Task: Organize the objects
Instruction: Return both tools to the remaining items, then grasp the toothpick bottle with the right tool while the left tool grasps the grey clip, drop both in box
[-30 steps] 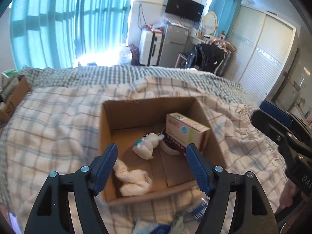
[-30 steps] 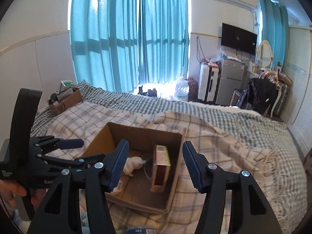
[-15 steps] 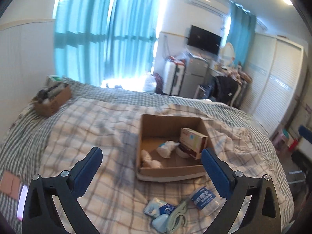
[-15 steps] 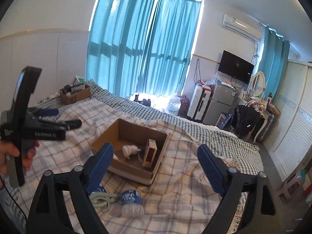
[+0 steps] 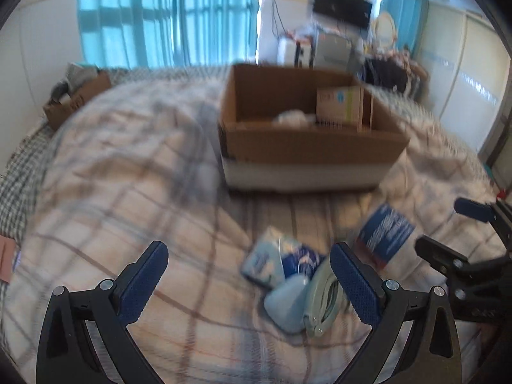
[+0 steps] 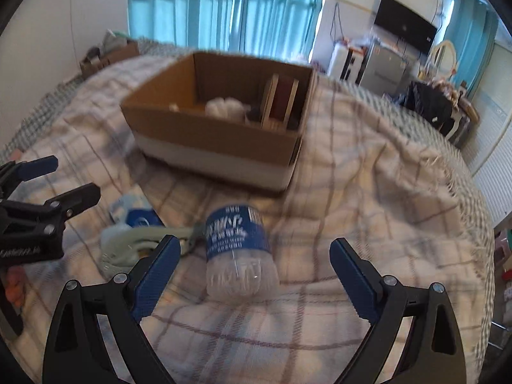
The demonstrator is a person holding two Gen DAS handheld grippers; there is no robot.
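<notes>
Your right gripper [image 6: 252, 270] hovers low over the bed [image 6: 368, 192], its fingers [image 6: 350, 275] spread wide on either side of a clear water bottle [image 6: 238, 251] lying on its side on the plaid blanket. Your left gripper [image 5: 248, 276] is likewise wide and holds nothing. Just ahead of it lie a blue packet [image 5: 272, 260] and a pale green clip [image 5: 321, 304], touching. Farther toward the bed's middle sits the cardboard box [image 6: 220, 142], holding a white bundle [image 6: 225, 108] and an upright carton [image 5: 339, 105].

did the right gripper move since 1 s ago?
Yes. The right gripper pulled back from the brown cardboard box and dropped toward the blue-labelled clear plastic bottle lying before it.
</notes>
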